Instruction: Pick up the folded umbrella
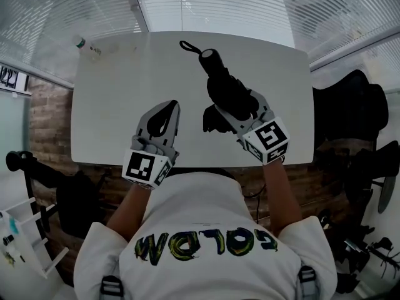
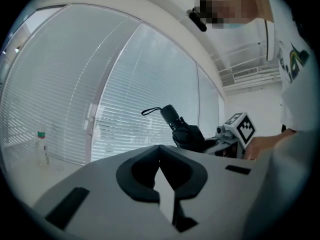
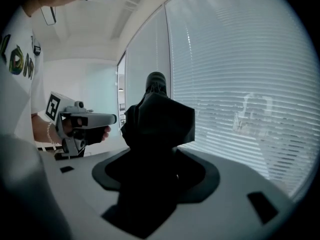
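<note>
The black folded umbrella [image 1: 224,87] is clamped in my right gripper [image 1: 236,108], which is shut on its fabric body. Its handle end, with a wrist strap [image 1: 187,46], points away from me over the white table [image 1: 125,74]. In the right gripper view the umbrella [image 3: 157,119] fills the space between the jaws of the right gripper [image 3: 172,151]. To the left my left gripper [image 1: 173,105] hangs over the table, shut and empty. In the left gripper view the left gripper [image 2: 160,147] has its tips together, with the umbrella [image 2: 186,133] and right gripper [image 2: 226,135] beyond.
A small plastic bottle [image 1: 87,46] stands at the table's far left corner, also in the left gripper view [image 2: 42,147]. Window blinds [image 1: 206,5] run behind the table. A black chair [image 1: 350,111] is at the right and a white rack [image 1: 25,236] at the lower left.
</note>
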Demonstrator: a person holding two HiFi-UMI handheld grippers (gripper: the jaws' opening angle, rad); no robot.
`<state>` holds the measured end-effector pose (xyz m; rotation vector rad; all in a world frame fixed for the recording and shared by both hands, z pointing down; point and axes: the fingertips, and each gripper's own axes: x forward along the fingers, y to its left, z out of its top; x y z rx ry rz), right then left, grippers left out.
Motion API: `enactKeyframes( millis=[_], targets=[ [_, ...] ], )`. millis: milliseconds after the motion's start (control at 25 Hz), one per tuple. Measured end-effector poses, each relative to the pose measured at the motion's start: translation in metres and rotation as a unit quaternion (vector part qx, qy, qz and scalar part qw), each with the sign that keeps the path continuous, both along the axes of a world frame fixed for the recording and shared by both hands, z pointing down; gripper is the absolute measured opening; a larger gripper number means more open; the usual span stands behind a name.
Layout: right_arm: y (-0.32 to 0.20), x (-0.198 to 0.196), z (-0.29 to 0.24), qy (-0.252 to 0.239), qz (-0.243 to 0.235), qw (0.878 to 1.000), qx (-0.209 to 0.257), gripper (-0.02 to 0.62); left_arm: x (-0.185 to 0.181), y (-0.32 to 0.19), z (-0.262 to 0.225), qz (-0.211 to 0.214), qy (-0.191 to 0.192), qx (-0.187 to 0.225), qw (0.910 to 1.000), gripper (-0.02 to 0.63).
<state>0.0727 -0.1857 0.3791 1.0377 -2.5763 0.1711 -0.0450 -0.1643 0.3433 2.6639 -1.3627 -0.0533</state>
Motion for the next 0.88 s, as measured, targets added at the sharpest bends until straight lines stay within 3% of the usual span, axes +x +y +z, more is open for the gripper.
enactKeyframes(
  millis=[400,880],
  targets=[
    [0.015,0.021,-0.069,-0.081,0.045,0.993,0.068,0.255,0.012,-0.011,-0.046,0.003,0.011,0.036,0.9993,0.008],
    [0.017,0.045,-0.088,-0.103,0.091,0.985,0.108,0.255,0.019,-0.027,-0.074,0.001,0.013,0.059,0.9982,0.008]
  ],
)
